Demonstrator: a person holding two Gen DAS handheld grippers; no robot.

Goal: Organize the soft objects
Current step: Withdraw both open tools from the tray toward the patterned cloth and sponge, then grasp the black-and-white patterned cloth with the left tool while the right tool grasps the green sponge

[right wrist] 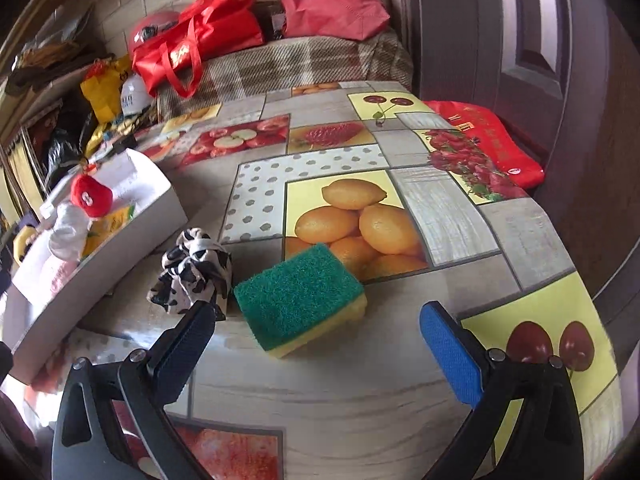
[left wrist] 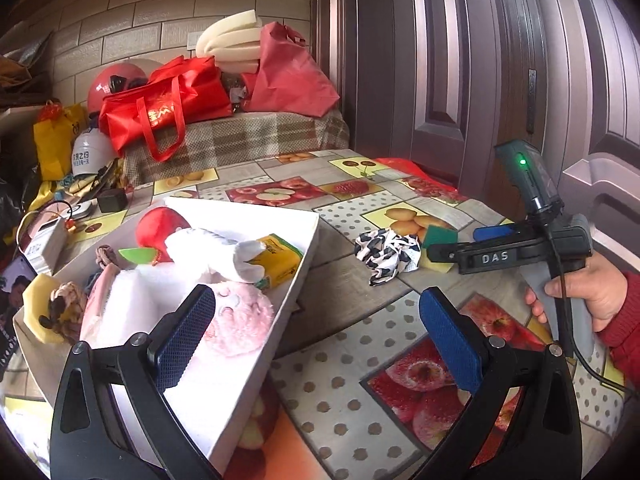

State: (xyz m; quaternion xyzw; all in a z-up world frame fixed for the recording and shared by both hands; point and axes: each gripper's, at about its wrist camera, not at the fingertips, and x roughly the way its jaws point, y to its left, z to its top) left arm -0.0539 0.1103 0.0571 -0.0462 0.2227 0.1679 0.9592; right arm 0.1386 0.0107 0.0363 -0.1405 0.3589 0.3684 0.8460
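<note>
Sponge [right wrist: 300,294], green side up, lying at centre of right wrist frame on surface [right wrist: 460,220], touching nothing. Patterned cloth [right wrist: 192,276] sitting just left of it. White box [left wrist: 256,344] at left of left wrist frame holding pink plush [left wrist: 236,320], red plush [left wrist: 160,232], yellow pack [left wrist: 280,260]. Right tool [right wrist: 316,344] hovering released near sponge, gripping nothing. Left tool [left wrist: 316,332] hanging released, empty, over box edge.

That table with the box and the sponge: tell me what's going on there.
A person holding two grippers is sorting soft things into a white box, which already holds plush toys. A sponge and a black-and-white scrunchie lie on the table. The open right gripper points at the sponge; the left gripper is open and empty.
</note>
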